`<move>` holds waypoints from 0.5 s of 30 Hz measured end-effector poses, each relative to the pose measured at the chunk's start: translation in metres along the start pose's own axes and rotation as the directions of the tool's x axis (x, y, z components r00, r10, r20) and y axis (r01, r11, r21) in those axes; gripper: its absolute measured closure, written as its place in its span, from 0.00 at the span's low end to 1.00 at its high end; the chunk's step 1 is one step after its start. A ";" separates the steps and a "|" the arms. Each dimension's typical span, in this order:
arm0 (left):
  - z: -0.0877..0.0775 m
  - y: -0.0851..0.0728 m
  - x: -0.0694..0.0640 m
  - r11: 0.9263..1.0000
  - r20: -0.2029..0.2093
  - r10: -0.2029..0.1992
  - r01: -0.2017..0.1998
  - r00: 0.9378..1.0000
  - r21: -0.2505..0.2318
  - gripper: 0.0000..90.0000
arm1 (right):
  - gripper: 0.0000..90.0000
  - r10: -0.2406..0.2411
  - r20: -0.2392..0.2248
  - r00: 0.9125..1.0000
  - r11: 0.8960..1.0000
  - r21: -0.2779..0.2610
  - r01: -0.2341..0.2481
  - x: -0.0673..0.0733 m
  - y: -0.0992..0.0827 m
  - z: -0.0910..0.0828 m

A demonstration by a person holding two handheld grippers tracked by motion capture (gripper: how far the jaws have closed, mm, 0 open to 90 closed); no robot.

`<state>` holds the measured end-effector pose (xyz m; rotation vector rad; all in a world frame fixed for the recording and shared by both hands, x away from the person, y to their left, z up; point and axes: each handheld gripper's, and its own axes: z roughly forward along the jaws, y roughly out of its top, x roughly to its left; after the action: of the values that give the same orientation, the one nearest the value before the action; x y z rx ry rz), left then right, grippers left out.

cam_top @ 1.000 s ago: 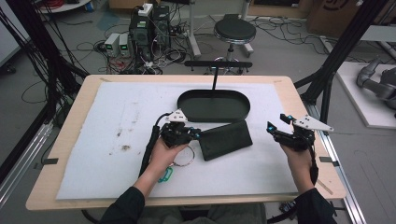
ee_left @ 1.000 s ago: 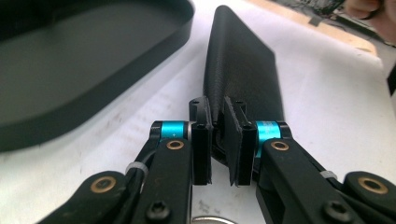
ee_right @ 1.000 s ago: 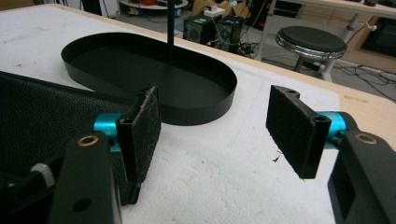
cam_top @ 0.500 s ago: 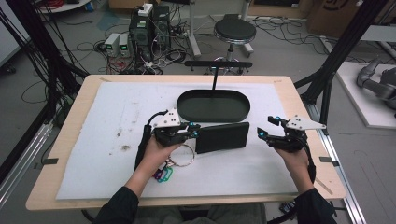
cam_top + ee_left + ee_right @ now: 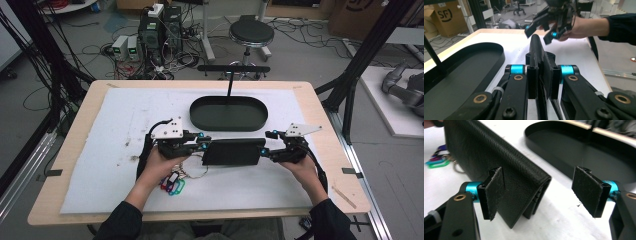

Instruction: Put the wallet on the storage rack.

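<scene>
A black leather wallet (image 5: 232,151) hangs level just above the white mat (image 5: 120,120). My left gripper (image 5: 202,146) is shut on its left end. In the left gripper view its jaws (image 5: 540,75) pinch the wallet's edge (image 5: 536,50), and the right gripper (image 5: 549,27) is at the far end. My right gripper (image 5: 264,151) is open around the wallet's right end. In the right gripper view the wallet (image 5: 499,162) sits between the wide pads (image 5: 542,191), close to the left pad (image 5: 495,192). These jaws have just been opening.
A black oval tray (image 5: 192,114) lies behind the wallet, also seen in the gripper views (image 5: 499,53) (image 5: 544,140). A key ring with coloured tags (image 5: 172,182) lies under my left hand. A black T-shaped stand (image 5: 233,68) rises behind the tray.
The left gripper has lifted the wallet and swung it level, shifting left. The right gripper has moved left up to the wallet's right end, and its jaws have spread wider.
</scene>
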<state>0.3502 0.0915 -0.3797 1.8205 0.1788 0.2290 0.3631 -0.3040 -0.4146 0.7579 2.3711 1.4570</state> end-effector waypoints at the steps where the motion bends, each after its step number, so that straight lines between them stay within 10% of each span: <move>1: -0.001 0.000 0.000 1.000 0.006 -0.001 0.001 1.000 -0.003 0.91 | 0.30 0.000 0.000 1.000 1.000 0.000 0.000 0.000 0.000 0.000; 6: -0.002 -0.002 -0.001 1.000 0.029 0.000 0.001 1.000 -0.014 0.91 | 0.33 0.014 -0.079 0.997 0.999 0.030 -0.012 -0.001 -0.002 0.012; 15: -0.008 -0.014 0.007 0.999 -0.008 -0.037 0.037 0.999 0.011 0.90 | 0.71 -0.031 -0.138 0.990 0.998 0.054 0.038 0.001 -0.002 0.010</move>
<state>0.3554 0.1042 -0.3908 1.8263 0.2200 0.2096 0.3666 -0.2970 -0.4210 0.6455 2.5237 1.4783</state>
